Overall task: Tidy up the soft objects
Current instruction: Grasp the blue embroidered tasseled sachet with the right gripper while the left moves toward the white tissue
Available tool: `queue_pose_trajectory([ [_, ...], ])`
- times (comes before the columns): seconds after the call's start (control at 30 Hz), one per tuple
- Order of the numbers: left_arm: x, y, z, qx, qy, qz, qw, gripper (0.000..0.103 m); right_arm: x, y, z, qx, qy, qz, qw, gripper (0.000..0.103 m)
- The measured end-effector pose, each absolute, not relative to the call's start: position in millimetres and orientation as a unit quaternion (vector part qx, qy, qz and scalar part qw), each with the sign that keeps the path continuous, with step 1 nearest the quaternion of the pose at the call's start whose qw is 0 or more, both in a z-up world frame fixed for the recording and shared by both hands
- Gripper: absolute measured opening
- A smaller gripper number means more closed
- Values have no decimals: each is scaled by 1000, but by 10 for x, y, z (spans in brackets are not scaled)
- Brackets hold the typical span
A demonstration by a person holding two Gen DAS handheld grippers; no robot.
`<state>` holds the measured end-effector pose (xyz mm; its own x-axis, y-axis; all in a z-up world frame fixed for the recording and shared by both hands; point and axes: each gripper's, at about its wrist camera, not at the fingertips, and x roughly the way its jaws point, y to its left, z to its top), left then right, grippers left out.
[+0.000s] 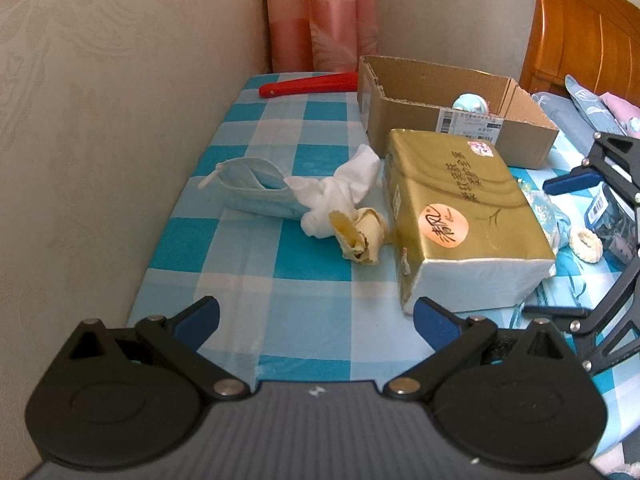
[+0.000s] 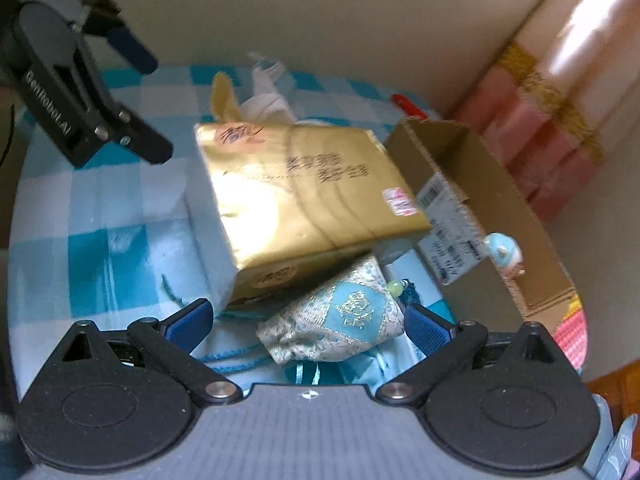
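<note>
Pouch (image 2: 334, 322), embroidered, is lying between the spread fingers of the right gripper (image 2: 308, 320), just beside the gold tissue pack (image 2: 304, 196), apparently being lined up for a pinch. Left gripper (image 1: 316, 316) is hovering spread and empty over the checked cloth (image 1: 280, 248). Cardboard box (image 1: 460, 120) is standing open behind the pack, with the wall (image 1: 120, 120) crowding the left side.

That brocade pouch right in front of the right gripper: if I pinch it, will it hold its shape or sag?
The brocade pouch looks slumped and wrinkled, so it will probably squash between the open right gripper fingers and sag. Its woven fabric should grip reasonably well. The tissue pack seems to overlap its top edge, so lifting may nudge that.
</note>
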<state>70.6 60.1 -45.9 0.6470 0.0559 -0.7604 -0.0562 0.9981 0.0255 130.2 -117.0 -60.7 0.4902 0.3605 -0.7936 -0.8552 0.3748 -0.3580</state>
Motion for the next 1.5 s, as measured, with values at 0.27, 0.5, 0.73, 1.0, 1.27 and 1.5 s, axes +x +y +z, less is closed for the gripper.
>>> queue_pose_trajectory([
  [0.27,701,607,-451,-3,419,31,908,102,1125,-1202,-608,-354,354,437,747,103],
  [0.5,695,599,-457,-6,420,26,907,102,1152,-1208,-573,-341,345,424,765,103],
  [0.73,648,599,-454,-8,420,25,907,102,1260,-1138,-669,-322,368,435,756,103],
  [1.0,652,623,-463,-13,419,24,907,102,1071,-1314,-667,-256,418,451,746,103],
  [1.27,620,596,-439,-9,416,18,909,102,1199,-1439,-637,-200,424,397,789,103],
  [1.5,610,610,-427,-10,414,21,910,102,1155,-1312,-715,-207,412,374,805,97],
])
